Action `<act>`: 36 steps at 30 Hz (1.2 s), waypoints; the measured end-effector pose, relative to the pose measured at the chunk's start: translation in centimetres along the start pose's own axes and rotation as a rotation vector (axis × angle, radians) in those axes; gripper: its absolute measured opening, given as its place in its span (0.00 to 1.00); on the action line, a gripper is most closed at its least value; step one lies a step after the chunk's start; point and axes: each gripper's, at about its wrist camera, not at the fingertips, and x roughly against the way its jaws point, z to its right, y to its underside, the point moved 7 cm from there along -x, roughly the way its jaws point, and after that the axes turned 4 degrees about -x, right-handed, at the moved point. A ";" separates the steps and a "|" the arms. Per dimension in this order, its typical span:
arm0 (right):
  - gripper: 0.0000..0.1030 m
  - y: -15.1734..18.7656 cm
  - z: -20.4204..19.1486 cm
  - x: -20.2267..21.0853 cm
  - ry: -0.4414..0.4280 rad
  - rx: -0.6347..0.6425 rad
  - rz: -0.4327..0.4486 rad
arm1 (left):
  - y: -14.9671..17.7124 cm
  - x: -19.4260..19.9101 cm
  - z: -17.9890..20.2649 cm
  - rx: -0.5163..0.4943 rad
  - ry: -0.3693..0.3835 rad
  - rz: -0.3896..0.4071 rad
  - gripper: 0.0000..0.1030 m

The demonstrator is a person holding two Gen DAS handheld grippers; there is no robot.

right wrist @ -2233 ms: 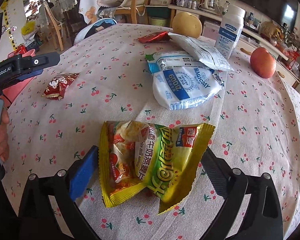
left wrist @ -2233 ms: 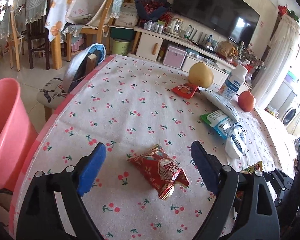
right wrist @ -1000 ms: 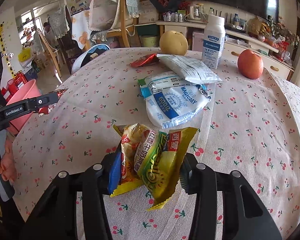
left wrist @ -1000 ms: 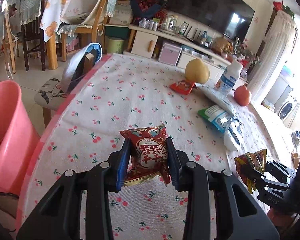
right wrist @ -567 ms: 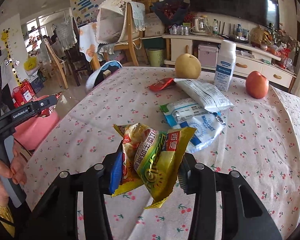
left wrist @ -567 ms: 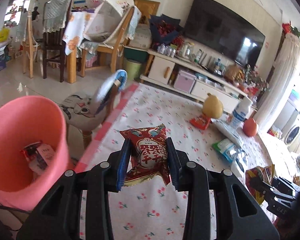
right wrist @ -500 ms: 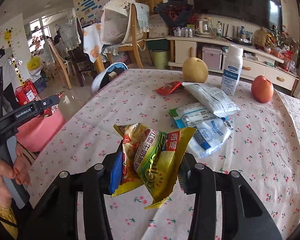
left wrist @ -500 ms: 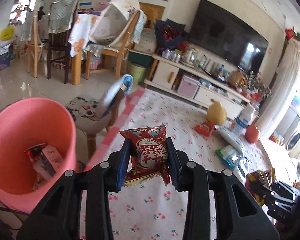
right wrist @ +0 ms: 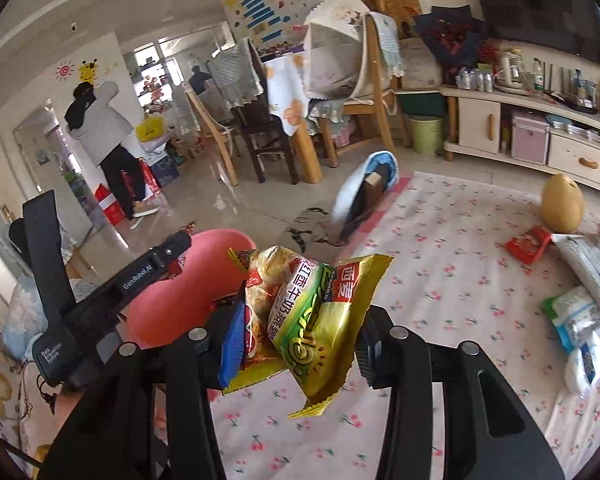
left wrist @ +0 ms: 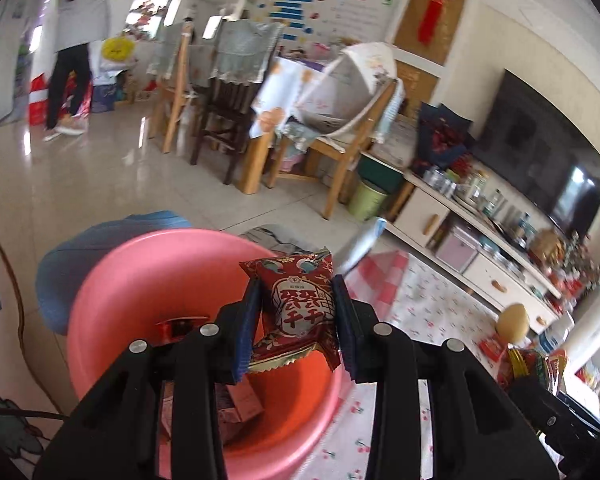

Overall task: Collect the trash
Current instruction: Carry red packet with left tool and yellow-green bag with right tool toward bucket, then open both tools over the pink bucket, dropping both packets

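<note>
— Left gripper (left wrist: 296, 322): we see its fingers clamped on the red snack packet (left wrist: 298, 308), above the pink bin (left wrist: 140, 280).

— Right gripper (right wrist: 300, 340): fingers pinching the yellow-green wrapper (right wrist: 320, 320), seemingly over the bench (right wrist: 440, 260).

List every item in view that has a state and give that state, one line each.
left gripper: shut on the red snack packet, over the bin.
red snack packet: gripped, upright above the bin's mouth.
pink bin: open-topped, trash already inside.
right gripper: shut on the yellow-green wrapper.
yellow-green wrapper: gripped, crumpled, lifted off the table.
small red wrapper: lying on the table by the pear.
</note>
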 end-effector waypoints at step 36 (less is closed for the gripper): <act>0.87 -0.7 -0.5 -5.2 0.007 -0.092 -0.059 | 0.2 -1.3 -3.5 0.054 -0.122 0.030 0.84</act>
